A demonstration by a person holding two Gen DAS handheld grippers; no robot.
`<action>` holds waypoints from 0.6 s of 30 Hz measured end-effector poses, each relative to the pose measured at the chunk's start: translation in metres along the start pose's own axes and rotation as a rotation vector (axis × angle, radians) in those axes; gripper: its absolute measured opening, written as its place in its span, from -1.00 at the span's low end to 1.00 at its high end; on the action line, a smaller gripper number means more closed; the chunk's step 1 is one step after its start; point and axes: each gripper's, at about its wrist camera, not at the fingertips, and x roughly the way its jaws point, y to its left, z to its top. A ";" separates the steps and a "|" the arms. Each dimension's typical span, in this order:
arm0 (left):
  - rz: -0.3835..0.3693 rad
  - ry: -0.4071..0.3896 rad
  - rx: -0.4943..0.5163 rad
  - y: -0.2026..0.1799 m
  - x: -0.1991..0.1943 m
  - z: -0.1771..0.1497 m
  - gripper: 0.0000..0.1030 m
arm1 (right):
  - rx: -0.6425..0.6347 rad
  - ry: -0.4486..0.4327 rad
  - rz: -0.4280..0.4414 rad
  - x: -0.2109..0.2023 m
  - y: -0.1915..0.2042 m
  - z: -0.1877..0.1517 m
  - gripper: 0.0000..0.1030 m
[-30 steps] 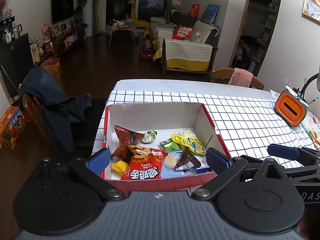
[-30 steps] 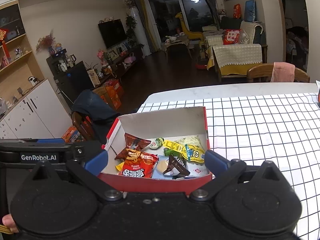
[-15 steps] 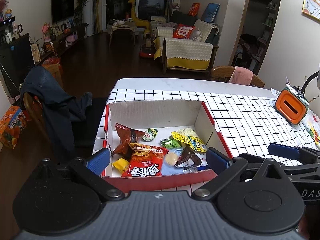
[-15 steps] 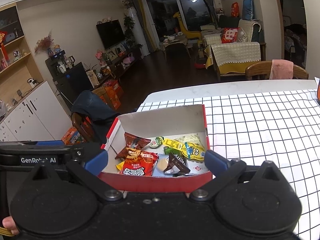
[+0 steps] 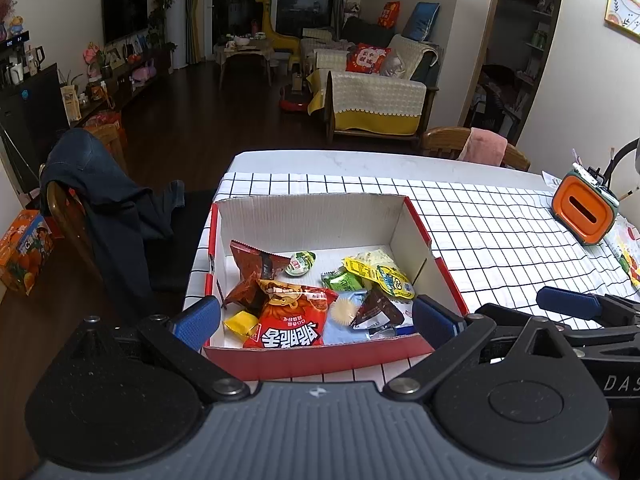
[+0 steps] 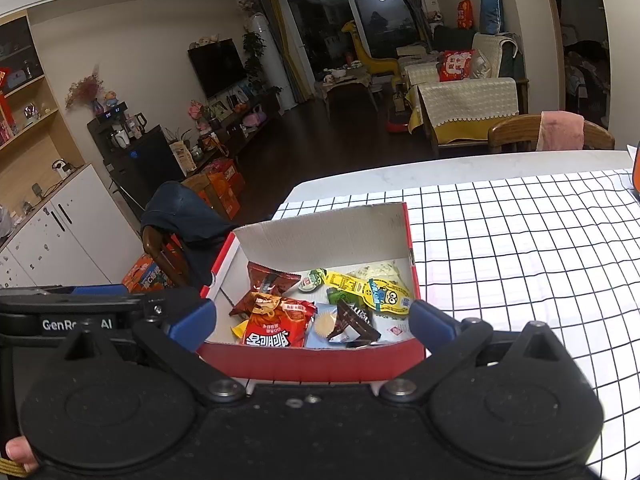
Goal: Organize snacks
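A red cardboard box with white inner walls stands on the checked tablecloth near the table's left edge. Inside lie a red chip bag, a dark brown bag, a yellow packet, a green packet, a jelly cup and a dark triangular wrapper. My left gripper is open in front of the box, holding nothing. My right gripper is open too, facing the same box from the right. A blue finger of it shows at the right.
An orange and green holder stands at the table's far right. A chair draped with a dark jacket is left of the table. A chair with a pink cloth is at the far side. The checked cloth stretches right of the box.
Both views have drifted slightly, so the box sits a little higher in frame. The snacks lie as before and both grippers stay open.
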 end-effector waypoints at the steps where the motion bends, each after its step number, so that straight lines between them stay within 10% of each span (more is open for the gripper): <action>1: 0.000 0.000 0.000 0.000 0.000 0.000 1.00 | 0.001 0.000 0.000 0.000 0.000 -0.001 0.99; 18: -0.005 0.016 -0.006 0.000 0.004 -0.003 1.00 | 0.013 0.009 0.001 0.001 -0.002 -0.003 0.99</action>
